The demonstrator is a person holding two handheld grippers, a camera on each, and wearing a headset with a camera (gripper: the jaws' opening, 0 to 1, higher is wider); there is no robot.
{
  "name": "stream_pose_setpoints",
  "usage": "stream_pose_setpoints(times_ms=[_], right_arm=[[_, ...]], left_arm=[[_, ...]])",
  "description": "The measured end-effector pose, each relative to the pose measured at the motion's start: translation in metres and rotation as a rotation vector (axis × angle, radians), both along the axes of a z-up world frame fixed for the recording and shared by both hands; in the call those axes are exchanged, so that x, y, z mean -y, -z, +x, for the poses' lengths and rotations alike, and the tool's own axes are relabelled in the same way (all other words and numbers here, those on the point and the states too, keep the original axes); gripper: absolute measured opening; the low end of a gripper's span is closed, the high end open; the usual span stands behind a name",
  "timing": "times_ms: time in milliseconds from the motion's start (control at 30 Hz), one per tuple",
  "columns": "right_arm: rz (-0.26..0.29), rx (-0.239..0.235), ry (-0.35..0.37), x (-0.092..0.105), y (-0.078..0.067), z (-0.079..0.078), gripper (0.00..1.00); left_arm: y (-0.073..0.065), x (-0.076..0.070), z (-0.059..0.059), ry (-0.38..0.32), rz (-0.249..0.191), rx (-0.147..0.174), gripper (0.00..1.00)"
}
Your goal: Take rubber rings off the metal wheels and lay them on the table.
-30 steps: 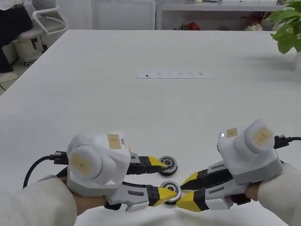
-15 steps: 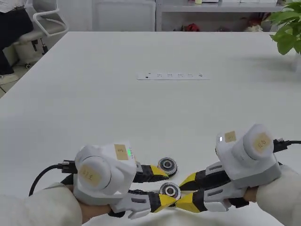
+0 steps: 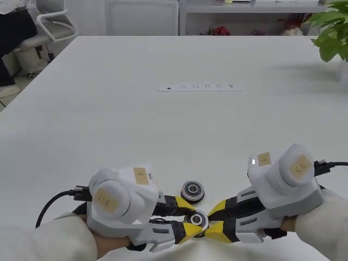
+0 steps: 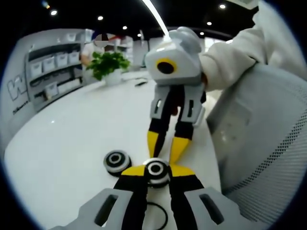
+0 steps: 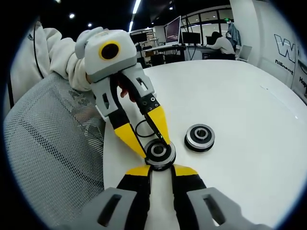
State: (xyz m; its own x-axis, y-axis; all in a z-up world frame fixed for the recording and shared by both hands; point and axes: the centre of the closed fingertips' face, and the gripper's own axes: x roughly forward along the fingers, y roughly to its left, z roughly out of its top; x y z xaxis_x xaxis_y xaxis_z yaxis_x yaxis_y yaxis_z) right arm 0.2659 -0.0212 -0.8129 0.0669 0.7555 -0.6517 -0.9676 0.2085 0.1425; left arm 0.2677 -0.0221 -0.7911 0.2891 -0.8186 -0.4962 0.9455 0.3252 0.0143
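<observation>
The white table (image 3: 163,125) carries everything, with the work at its near edge. The left tongs (image 4: 157,171) are closed on the near wheel (image 3: 196,219), one jaw at each side, and hold it just above the table. The right tongs (image 5: 161,171) meet them head-on with their tips at the same wheel's rim. I cannot tell whether they have bitten onto it.

A second wheel (image 3: 192,191) lies flat just beyond, untouched. One thin black ring (image 4: 165,215) lies loose on the table under the left tongs.

The step in hand looks like stripping the held wheel's rubber. Next, the right tongs probably need to pinch the rubber edge alone and peel it off, with the left tongs holding firm.
</observation>
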Motion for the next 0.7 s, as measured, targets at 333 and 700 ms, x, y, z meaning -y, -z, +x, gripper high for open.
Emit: stream_pose_setpoints(times_ms=[333, 700], right_arm=[[-0.008, 0.022, -0.001, 0.0017, -0.0005, 0.0023, 0.04], [-0.012, 0.006, 0.018, 0.0021, -0.0003, 0.0023, 0.03]], left_arm=[[0.0008, -0.0023, 0.0013, -0.027, -0.027, -0.037, 0.17], [0.0005, -0.0031, 0.003, -0.022, -0.021, -0.021, 0.15]])
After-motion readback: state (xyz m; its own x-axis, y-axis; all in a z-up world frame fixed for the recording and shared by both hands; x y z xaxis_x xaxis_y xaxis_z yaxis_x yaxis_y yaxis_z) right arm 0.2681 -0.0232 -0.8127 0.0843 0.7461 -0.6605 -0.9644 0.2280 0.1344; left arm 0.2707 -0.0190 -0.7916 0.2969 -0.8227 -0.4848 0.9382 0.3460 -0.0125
